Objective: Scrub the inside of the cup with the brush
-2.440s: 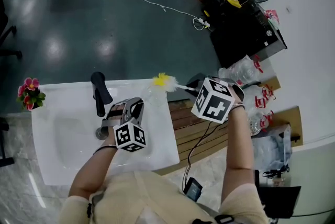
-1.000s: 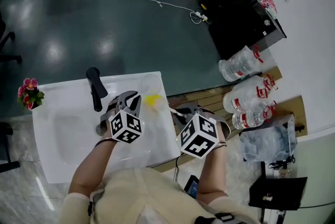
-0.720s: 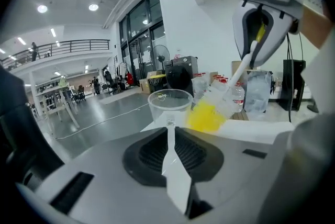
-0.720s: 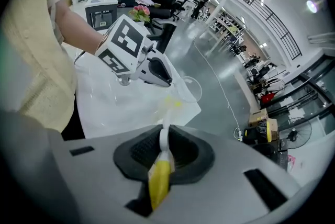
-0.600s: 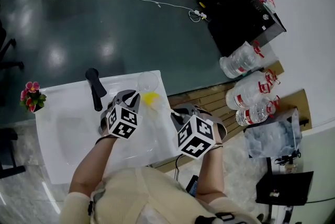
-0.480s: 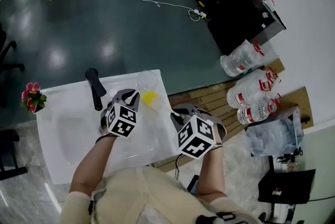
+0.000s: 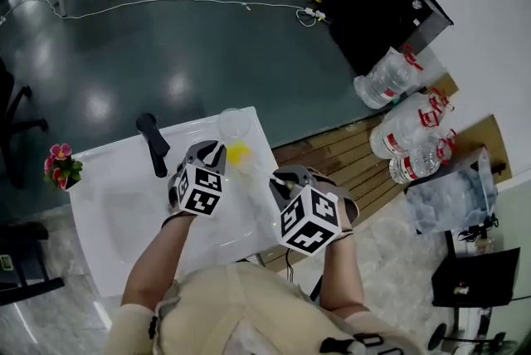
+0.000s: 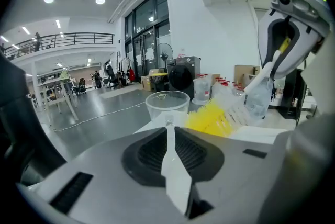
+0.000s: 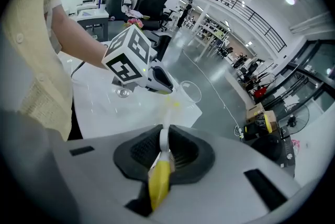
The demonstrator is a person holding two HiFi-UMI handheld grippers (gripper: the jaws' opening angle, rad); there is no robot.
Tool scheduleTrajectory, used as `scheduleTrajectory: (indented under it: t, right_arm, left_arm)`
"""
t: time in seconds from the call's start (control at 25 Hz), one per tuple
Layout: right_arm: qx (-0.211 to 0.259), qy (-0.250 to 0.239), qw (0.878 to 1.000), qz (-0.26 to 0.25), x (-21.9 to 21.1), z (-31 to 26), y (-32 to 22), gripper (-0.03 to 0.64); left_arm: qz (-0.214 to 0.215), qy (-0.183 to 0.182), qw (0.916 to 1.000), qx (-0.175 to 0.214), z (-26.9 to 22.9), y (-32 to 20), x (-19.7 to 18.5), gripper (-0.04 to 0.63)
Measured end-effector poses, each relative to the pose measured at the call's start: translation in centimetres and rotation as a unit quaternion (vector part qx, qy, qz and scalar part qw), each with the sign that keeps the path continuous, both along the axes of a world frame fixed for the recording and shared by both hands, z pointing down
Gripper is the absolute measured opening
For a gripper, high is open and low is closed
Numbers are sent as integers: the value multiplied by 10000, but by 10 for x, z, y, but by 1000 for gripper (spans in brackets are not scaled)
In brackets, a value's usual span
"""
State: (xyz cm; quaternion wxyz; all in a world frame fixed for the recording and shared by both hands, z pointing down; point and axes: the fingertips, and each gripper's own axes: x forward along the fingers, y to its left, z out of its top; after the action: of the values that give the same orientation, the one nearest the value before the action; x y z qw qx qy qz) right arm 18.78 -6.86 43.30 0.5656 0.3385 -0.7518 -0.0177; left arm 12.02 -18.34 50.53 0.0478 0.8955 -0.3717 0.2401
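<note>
the cup (image 7: 234, 124), clear and upright, is at the far right corner of the white sink top (image 7: 108, 179), and the black faucet (image 7: 152, 142) stands to the left of the cup. the left gripper (image 7: 212, 153) reaches in from the cup's near side, jaws pressed together on a thin pale strip that runs to the cup's wall. the right gripper (image 7: 282, 179) is clamped on the handle of the brush (image 7: 241, 154). the brush's yellow bristles sit just beside the cup, outside its rim, on the near right.
</note>
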Motion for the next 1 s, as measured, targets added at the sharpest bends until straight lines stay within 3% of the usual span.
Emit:
scheduleTrajectory:
  t: [0.56,1.0]
  right_arm:
    - [602,-527,9955,502,12,-24,16,48]
    - [1277,-1293,9782,1005,26,-64,22,48]
  left_arm:
    - [12,-86,9999,87,-2,1,1,48]
    - [-70,-183,9997,146,-4,-1,0,49]
